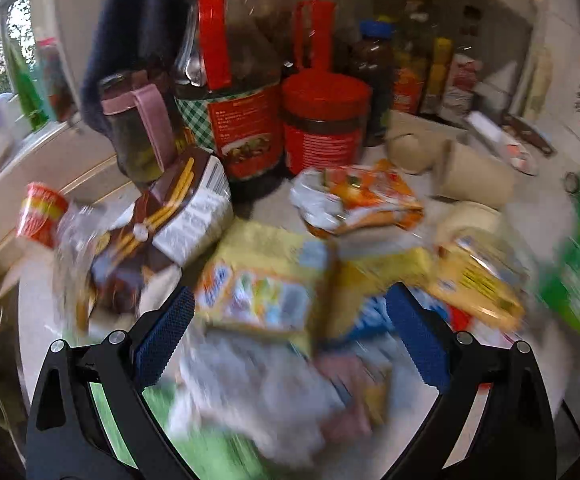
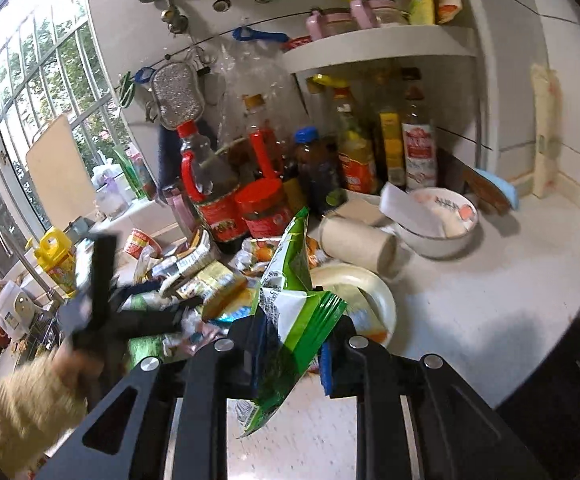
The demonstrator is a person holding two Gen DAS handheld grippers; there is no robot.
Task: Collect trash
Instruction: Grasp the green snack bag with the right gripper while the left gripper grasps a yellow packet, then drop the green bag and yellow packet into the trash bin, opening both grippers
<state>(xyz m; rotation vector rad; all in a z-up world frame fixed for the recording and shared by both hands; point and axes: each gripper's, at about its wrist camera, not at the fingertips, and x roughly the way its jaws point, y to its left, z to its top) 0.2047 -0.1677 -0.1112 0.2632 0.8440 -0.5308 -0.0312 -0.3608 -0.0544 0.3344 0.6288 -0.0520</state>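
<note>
A pile of snack wrappers lies on the white counter (image 2: 469, 300). My left gripper (image 1: 290, 320) is open and hovers over the pile, its blue pads either side of a yellow wrapper (image 1: 266, 280); a brown biscuit box (image 1: 162, 216) and an orange packet (image 1: 361, 196) lie beyond. The view is blurred. My right gripper (image 2: 293, 344) is shut on a green-and-white snack bag (image 2: 293, 312) and holds it up above the counter. The left gripper (image 2: 102, 308) also shows in the right wrist view, over the pile.
Sauce bottles (image 1: 234, 92) and a red-lidded jar (image 1: 325, 120) stand behind the pile. Cardboard rolls (image 2: 357, 240), a paper plate (image 2: 373, 292) and a white bowl (image 2: 445, 224) sit to the right. A sink tap (image 2: 26, 264) and a yellow bottle (image 2: 56, 256) are at left.
</note>
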